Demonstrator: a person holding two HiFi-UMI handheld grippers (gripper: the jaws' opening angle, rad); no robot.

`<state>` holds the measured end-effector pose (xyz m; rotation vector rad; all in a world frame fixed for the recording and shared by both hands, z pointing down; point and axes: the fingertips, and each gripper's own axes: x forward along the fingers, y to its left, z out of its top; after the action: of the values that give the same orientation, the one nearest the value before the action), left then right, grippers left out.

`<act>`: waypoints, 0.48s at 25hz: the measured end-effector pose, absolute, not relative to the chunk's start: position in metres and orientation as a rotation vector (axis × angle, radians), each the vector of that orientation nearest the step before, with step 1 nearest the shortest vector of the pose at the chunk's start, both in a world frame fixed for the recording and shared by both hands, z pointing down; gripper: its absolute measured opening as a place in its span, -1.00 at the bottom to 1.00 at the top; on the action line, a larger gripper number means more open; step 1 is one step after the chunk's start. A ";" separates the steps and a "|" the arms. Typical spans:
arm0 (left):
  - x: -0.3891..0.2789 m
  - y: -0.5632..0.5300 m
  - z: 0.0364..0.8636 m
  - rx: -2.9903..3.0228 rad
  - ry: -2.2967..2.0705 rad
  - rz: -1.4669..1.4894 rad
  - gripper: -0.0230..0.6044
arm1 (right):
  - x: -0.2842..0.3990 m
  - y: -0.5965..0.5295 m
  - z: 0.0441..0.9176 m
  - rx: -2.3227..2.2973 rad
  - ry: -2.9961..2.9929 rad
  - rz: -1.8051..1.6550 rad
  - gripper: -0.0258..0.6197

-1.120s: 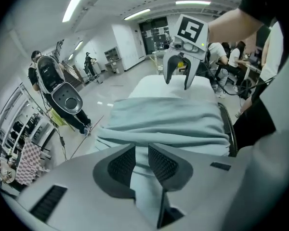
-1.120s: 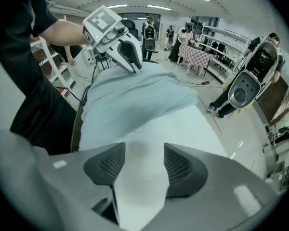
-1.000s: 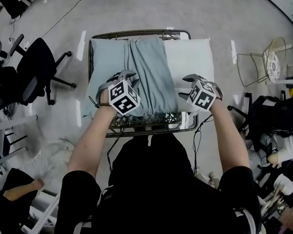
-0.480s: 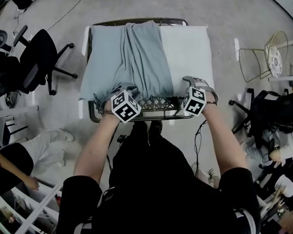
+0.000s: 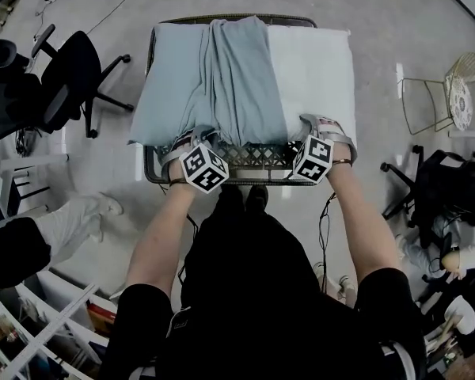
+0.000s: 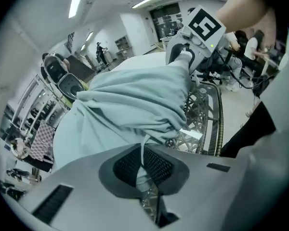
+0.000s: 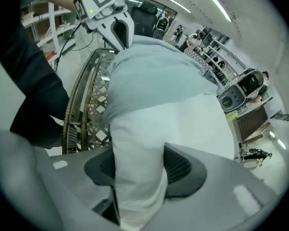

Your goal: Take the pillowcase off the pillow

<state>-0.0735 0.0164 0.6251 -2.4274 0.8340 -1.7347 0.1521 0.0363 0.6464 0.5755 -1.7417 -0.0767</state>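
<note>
Table (image 5: 257,161) — pillowcase (image 5: 214,77) in just-closed left tool (image 6: 144,163)

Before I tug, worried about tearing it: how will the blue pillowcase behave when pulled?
Probably floppy and light: the pillowcase lies in long folds and overhangs the table edge. Its hem could catch on the wire lattice. It may drag on the pillow it half covers.

Both bare forearms reach forward, grippers tilted steeply down. The left gripper (image 5: 195,135) has just been closing, and its jaws now pinch a thin fold of pillowcase (image 6: 130,105). The right gripper (image 5: 313,123) has also been closing, its pads pressing the pillow (image 7: 183,124).
</note>
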 end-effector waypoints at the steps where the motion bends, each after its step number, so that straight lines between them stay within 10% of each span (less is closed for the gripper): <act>1: -0.077 0.015 0.620 -2.438 0.826 -1.749 -0.88 | 0.153 0.035 0.637 0.556 -1.755 -0.046 -0.15; 12: -0.151 -0.010 0.574 -2.408 0.813 -1.754 -0.90 | 0.169 0.011 0.566 0.469 -1.858 0.110 -0.22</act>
<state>-0.1514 -0.0098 0.5736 -2.4081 0.8135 -1.7545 0.1690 0.0111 0.5660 0.4686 -1.8584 0.1103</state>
